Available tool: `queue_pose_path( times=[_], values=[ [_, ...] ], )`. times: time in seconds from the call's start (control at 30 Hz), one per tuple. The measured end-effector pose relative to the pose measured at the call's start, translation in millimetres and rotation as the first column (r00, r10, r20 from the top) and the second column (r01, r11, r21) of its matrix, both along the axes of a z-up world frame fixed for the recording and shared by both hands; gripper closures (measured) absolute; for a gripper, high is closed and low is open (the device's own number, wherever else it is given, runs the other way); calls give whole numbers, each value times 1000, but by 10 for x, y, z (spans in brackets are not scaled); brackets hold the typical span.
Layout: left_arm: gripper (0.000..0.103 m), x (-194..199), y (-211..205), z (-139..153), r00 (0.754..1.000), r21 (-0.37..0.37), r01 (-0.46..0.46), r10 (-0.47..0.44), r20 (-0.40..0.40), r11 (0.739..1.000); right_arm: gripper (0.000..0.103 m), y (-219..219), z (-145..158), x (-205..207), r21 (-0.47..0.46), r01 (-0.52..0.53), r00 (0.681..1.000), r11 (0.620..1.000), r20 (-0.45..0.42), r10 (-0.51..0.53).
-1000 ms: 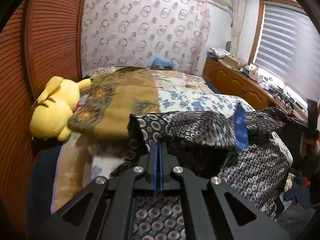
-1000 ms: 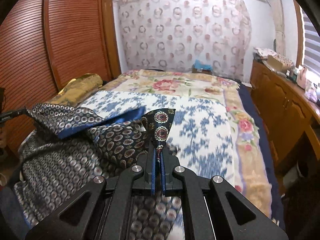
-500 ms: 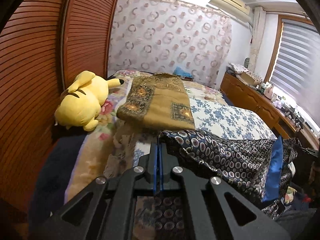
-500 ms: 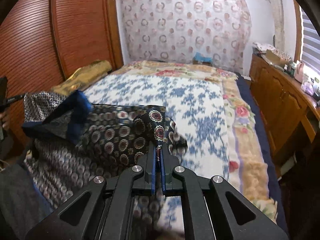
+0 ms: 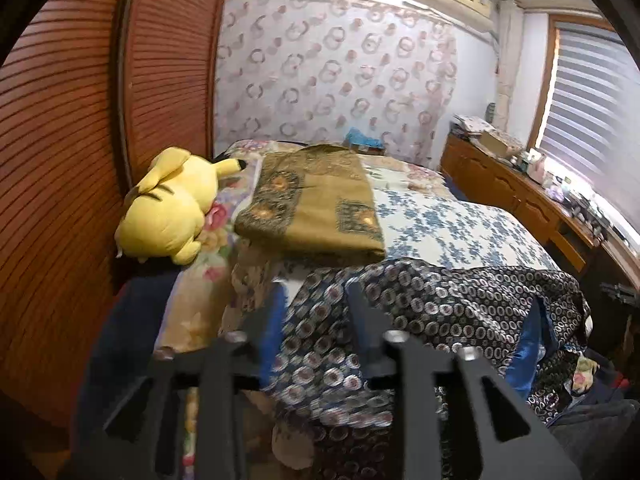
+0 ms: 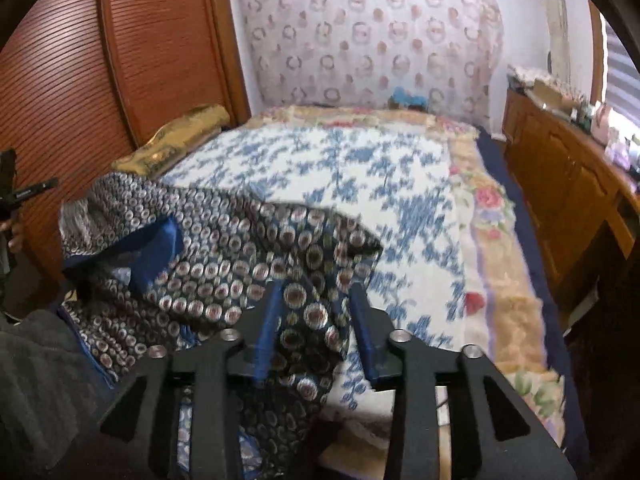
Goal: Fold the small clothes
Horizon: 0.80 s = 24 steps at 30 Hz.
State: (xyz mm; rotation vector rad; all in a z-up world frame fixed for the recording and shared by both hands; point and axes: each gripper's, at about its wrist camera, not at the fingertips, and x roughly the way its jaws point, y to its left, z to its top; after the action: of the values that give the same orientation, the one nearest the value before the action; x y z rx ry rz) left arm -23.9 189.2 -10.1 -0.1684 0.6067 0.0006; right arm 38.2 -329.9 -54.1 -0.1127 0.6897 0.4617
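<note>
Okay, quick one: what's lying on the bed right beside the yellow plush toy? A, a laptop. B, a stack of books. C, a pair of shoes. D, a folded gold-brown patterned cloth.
D: a folded gold-brown cloth lies just right of the yellow plush toy on the bed.

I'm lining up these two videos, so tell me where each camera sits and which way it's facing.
Left wrist: sits on the left tongs, looking along the bed's left side at the yellow plush toy, the folded olive patterned cloth and the dark circle-print garment; only the open black fingers show.
Right wrist: sits on the right tongs, looking up the blue-flowered white bedspread; open fingers and, far left, a hand show.
Shared: garment, olive cloth, circle-patterned curtain.
</note>
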Motion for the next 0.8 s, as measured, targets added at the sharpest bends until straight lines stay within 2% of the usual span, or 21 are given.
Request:
queue_pose_path(
  times=[0.13,0.23,0.43,0.63,0.8],
  values=[
    [54,190,-127,-48,998,6,57,-56,-22,998,57,52,78,106,-9,7,999,1000,32,-7],
    [52,446,-198,-153,994,4,94,-94,-53,996,54,118,52,268,-8,11,999,1000,33,-10],
    [52,922,-121,-382,989,6,77,-76,-125,997,51,243,-95,702,-17,41,999,999,3,-41],
    [52,1128,-6,-576,981,-15,83,-85,-172,996,51,215,-295,1024,5,90,992,996,-86,-89],
    [52,1234,-63,-838,960,-25,117,-119,-252,993,51,237,-437,1101,5,91,986,996,-141,-89]
  ],
)
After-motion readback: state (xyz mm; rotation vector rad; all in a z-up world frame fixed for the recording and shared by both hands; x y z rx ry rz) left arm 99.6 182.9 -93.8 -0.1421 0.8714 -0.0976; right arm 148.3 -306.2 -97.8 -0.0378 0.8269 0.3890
